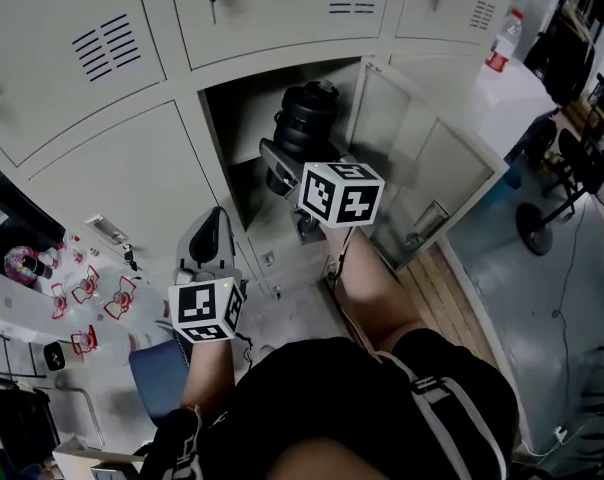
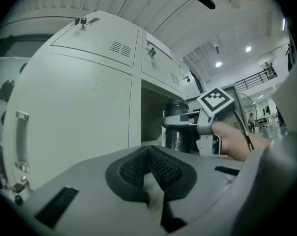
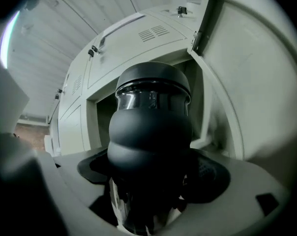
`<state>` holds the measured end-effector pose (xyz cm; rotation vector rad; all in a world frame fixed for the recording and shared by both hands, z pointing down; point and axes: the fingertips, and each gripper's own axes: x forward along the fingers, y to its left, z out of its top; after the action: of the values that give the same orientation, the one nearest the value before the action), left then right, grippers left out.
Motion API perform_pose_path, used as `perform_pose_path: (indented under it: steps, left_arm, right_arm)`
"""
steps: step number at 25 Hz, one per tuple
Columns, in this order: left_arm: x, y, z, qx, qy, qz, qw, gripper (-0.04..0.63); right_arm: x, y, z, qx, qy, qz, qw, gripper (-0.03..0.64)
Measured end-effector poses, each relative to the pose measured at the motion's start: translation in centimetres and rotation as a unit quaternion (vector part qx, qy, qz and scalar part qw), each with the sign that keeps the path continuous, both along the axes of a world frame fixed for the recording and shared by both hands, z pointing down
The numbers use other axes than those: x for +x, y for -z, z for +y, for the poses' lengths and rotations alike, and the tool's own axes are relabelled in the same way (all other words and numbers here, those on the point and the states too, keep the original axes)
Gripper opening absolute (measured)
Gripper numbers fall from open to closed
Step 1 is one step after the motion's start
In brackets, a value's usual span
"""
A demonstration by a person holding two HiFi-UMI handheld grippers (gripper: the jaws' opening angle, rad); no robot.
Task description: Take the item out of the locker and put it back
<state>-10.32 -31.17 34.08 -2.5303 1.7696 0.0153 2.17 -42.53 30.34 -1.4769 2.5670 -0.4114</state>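
Head view: right gripper (image 1: pixel 287 171) reaches into the open locker compartment (image 1: pixel 240 118), its jaws clamped on a black bottle (image 1: pixel 308 118) that stands upright between them at the compartment's mouth; door (image 1: pixel 437 163) swung wide, off to the jaws' right. Left gripper (image 1: pixel 213 224) hangs lower and well apart from the bottle, pointed at the shut locker fronts. Left gripper view: left gripper (image 2: pixel 151 157) carries nothing, its ribbed pads (image 2: pixel 133 168) pressed together in a closed vee. Ahead of the jaws and to their right, the right gripper (image 2: pixel 195 127) shows side-on with the bottle (image 2: pixel 177 129) in the opening; whether the base sits on the shelf cannot be told. Right gripper view: bottle (image 3: pixel 151 132) fills the space between the jaws, domed black lid on top, a clear band under it, a bulging dark body below; the pads (image 3: pixel 212 173) bite just beneath the bulge. Judgement: rigid and smooth-walled, so likely slick; may be weighty if filled, and top-heavy above the jaws. The narrower waist under the bulge looks the best hold, as the shoulder stops it sliding down. Keep it upright and clear of the door edge.
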Motion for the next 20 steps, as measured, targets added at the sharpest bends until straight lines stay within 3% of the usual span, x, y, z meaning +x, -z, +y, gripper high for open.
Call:
perform_pose_path:
  steps: [9, 20]
  left_arm:
    - [-1.2, 0.3, -0.5, 0.006, 0.013, -0.001, 0.9999, 0.012]
    - [-2.4, 1.2, -1.0, 0.020, 0.025, -0.002, 0.9995, 0.012]
  right_arm:
    - [-1.6, 1.9, -5.7, -0.045, 0.009, 0.014, 0.999, 0.451]
    - [-2.4, 4.8, -9.4, 0.003, -0.017, 0.073, 0.997, 0.449]
